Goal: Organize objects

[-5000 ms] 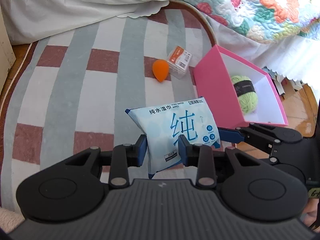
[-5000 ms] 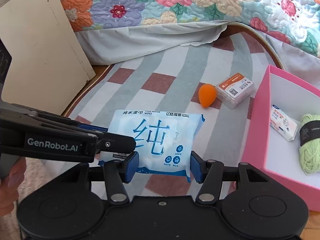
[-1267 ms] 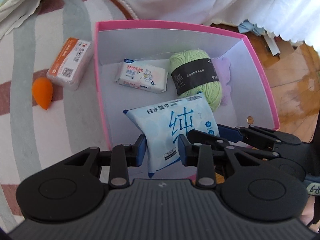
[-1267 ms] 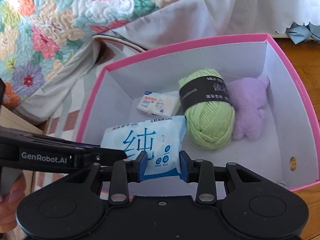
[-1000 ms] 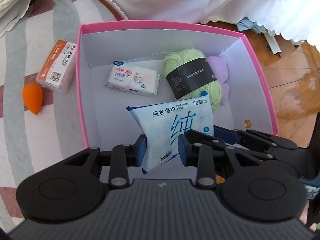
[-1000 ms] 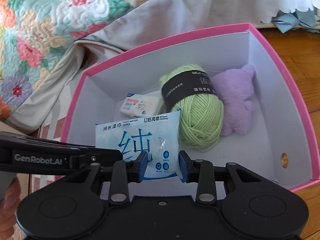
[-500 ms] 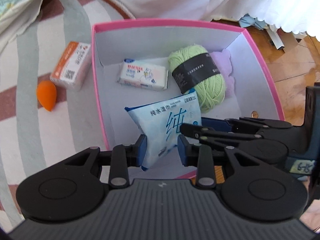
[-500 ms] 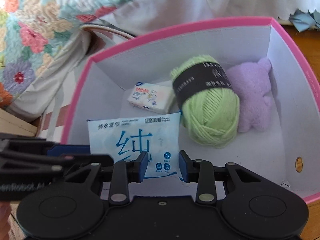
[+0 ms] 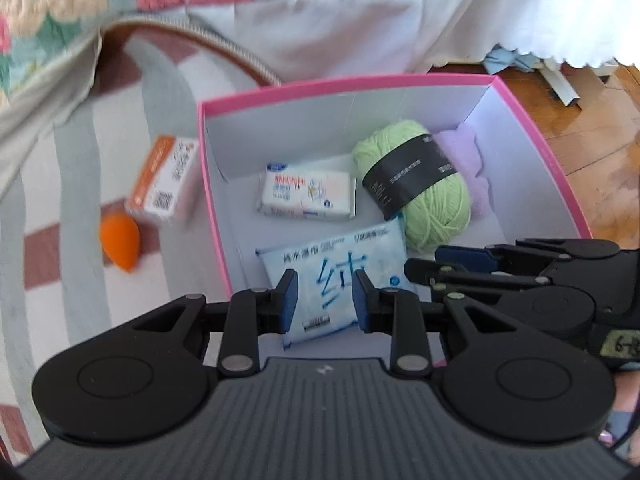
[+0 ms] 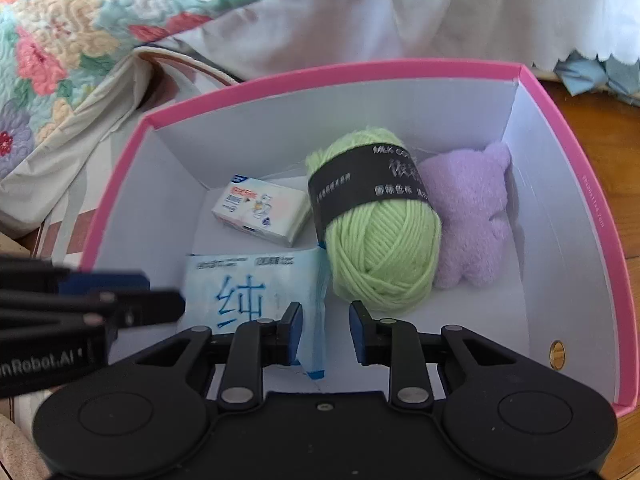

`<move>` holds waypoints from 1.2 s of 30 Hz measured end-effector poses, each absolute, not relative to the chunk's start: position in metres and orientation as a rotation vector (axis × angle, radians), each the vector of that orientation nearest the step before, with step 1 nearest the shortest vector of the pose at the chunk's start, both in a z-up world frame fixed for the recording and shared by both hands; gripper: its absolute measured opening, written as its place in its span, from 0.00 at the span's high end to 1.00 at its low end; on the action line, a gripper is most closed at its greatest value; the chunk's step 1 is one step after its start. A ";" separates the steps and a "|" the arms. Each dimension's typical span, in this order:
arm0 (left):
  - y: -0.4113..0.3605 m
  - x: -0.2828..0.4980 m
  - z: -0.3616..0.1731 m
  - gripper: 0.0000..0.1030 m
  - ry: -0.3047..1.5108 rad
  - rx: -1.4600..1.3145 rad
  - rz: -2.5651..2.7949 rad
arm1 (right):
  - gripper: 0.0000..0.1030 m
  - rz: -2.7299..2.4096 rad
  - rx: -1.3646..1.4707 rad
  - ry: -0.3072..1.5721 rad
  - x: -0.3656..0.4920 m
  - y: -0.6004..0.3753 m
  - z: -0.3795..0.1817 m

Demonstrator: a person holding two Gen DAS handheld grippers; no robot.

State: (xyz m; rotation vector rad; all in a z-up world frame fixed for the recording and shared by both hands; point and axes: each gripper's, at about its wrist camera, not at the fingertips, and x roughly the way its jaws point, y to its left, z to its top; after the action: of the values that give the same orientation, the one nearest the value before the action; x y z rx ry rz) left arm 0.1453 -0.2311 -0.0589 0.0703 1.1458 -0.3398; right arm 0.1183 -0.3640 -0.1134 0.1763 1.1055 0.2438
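A blue-and-white wipes pack sits low inside the pink box, in front of a small tissue pack and beside a green yarn ball. My left gripper is shut on the pack's near end, a pad on each side. My right gripper is shut to a narrow gap at the pack's right edge. Only the side seam stands between its pads, and the right pad is clear of it. A purple plush lies behind the yarn.
An orange sponge and an orange-and-white carton lie on the striped rug left of the box. A quilted bed cover hangs behind. Wooden floor runs to the right. The box's right half holds bare floor space.
The pack went from the rug into the box and sank toward its floor. In the right wrist view it slid left, and the right jaws drew closer together.
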 end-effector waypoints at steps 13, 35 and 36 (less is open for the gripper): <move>-0.201 0.107 -0.016 0.72 1.061 0.059 -0.411 | 0.69 0.259 0.064 0.971 0.065 -0.335 -0.049; -0.137 0.040 0.052 0.50 1.009 -0.001 -0.408 | 0.27 0.254 -0.068 0.844 -0.009 -0.295 0.032; -0.134 0.038 0.053 0.48 1.006 0.001 -0.404 | 0.25 0.251 -0.074 0.843 -0.011 -0.294 0.033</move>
State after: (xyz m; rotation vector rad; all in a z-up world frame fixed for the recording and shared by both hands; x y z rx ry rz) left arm 0.0382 -0.1339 0.0534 0.0011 1.0061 -0.4043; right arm -0.0106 -0.2937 0.0327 -0.0740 0.8433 0.2508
